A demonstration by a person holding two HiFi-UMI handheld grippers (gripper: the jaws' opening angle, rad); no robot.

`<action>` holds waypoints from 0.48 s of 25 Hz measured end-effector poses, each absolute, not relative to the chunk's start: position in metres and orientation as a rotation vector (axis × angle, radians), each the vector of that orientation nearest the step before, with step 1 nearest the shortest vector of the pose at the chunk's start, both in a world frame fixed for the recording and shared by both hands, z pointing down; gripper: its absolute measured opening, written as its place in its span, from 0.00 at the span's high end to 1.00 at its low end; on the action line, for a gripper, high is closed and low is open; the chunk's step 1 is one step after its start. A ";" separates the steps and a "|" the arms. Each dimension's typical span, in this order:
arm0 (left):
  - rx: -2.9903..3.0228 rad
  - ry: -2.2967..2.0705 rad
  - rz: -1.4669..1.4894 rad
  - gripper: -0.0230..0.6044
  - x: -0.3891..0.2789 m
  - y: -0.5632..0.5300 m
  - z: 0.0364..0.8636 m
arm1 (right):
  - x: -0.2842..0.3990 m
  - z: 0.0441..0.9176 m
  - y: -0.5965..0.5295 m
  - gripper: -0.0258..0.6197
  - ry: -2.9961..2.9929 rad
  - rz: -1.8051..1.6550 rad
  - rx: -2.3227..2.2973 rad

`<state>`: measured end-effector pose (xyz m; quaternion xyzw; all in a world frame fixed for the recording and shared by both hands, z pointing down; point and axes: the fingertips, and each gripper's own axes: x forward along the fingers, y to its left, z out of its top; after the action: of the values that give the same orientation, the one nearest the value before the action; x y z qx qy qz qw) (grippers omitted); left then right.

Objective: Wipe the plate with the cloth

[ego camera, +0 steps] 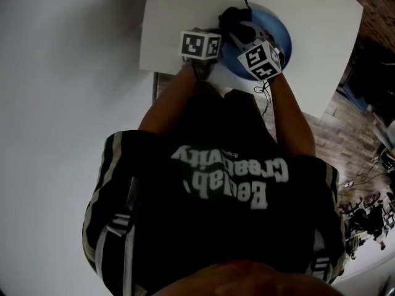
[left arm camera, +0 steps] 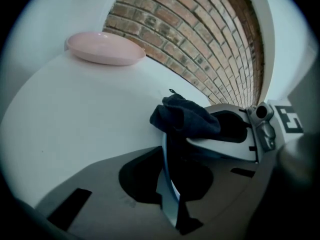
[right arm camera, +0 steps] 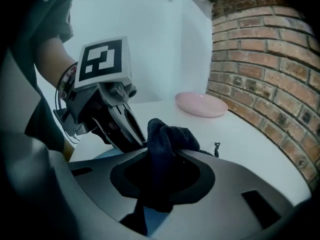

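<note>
Slippage risk: my left tongs clench only the plate rim; right tongs, clenched on cloth, may lever it free.

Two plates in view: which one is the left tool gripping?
The blue plate: its rim is clamped in the left tool, and the dark cloth lies against it. The pink plate sits apart, farther back, with nothing touching it.
</note>
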<state>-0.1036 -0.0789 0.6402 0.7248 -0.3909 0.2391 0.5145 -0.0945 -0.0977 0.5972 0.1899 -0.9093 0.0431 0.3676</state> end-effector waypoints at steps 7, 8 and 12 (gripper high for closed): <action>1.725 -0.937 0.539 0.94 -0.109 -0.076 0.634 | -0.096 0.599 -0.105 0.84 -2.284 0.081 0.526; 1.720 -0.938 0.532 0.94 -0.108 -0.077 0.634 | -0.093 0.599 -0.109 0.84 -2.279 0.078 0.533; 1.717 -0.942 0.520 0.94 -0.109 -0.079 0.632 | -0.085 0.600 -0.121 0.84 -2.239 0.072 0.566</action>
<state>-0.1092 -0.0792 0.6322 0.7191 -0.3943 0.2177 0.5291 -0.0850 -0.1210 0.6004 0.2239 -0.8866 0.0284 0.4036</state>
